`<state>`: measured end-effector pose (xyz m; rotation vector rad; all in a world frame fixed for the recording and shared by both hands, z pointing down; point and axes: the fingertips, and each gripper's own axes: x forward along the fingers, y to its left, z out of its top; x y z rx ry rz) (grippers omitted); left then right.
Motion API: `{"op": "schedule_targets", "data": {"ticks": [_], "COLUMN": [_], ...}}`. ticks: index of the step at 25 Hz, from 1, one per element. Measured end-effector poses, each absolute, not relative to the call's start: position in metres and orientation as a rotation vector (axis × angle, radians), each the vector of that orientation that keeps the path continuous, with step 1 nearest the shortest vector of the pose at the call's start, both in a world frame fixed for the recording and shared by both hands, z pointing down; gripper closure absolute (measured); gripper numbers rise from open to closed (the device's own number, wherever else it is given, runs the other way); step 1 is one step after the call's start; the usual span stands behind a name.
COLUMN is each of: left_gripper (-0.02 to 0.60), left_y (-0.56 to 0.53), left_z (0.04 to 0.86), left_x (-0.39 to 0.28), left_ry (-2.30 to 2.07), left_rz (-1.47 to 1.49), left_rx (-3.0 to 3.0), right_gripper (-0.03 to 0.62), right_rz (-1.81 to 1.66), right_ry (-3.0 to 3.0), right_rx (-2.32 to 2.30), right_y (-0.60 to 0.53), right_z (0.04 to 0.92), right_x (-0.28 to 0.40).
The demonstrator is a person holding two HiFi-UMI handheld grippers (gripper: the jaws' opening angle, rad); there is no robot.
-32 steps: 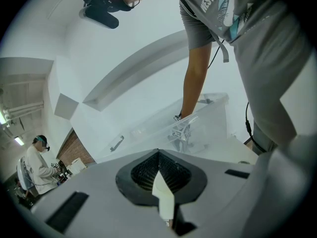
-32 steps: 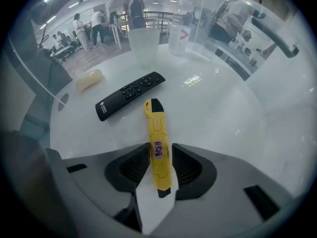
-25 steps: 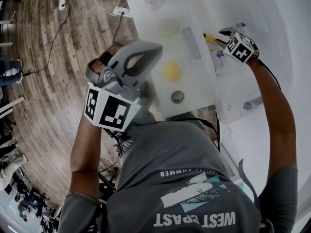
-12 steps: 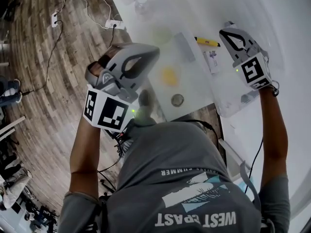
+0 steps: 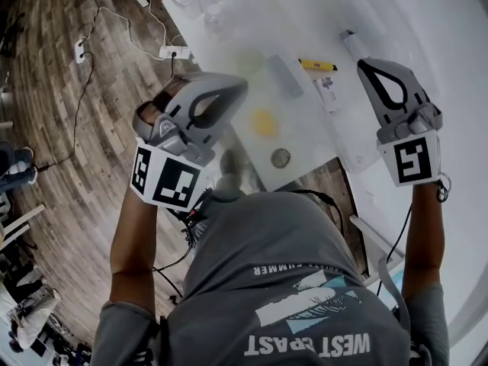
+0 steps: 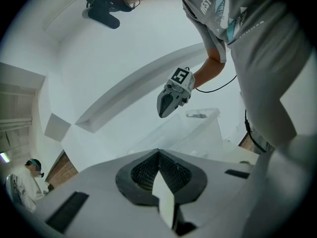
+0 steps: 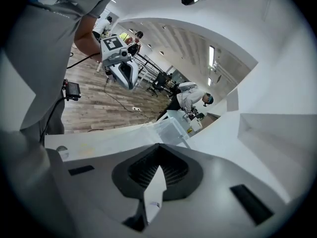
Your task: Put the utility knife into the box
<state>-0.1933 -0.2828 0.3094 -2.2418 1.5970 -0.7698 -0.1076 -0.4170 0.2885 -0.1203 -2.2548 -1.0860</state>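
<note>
- Currently, the left gripper (image 5: 235,88) hangs in the air over the near table edge, jaws closed together with nothing between them.
- Right of it, a translucent flat panel (image 5: 293,128) lies on the white table (image 5: 412,21); a yellow spot (image 5: 264,120) and a round metal piece (image 5: 280,157) show on it.
- Further right, the yellow utility knife (image 5: 317,65) lies at the far end of the clear box (image 7: 171,130). Whether it rests inside the walls cannot be told.
- The right gripper (image 5: 370,69) is just right of the knife and apart from it, jaws closed and empty.
</note>
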Motion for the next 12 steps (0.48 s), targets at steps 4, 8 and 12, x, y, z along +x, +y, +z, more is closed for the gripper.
{"op": "schedule_targets", "data": {"ticks": [4, 8, 12], "left_gripper": [0.574, 0.574, 0.574], "left_y": [-0.278, -0.272, -0.267], "left_z": [0.303, 0.3, 0.299], "left_x": [-0.19, -0.183, -0.18], "left_ry": [1.568, 1.543, 1.525], "left_rz": [-0.755, -0.743, -0.737], "left_rx": [-2.242, -2.246, -2.246], "right_gripper": [0.583, 0.583, 0.583], "right_rz": [-1.134, -1.14, -1.119], "right_ry": [-2.254, -2.289, -2.342], "right_rx": [-0.09, -0.088, -0.094], "right_y": [-0.393, -0.361, -0.329], "right_z": [0.262, 0.243, 0.234], "right_x": [-0.101, -0.094, -0.092]}}
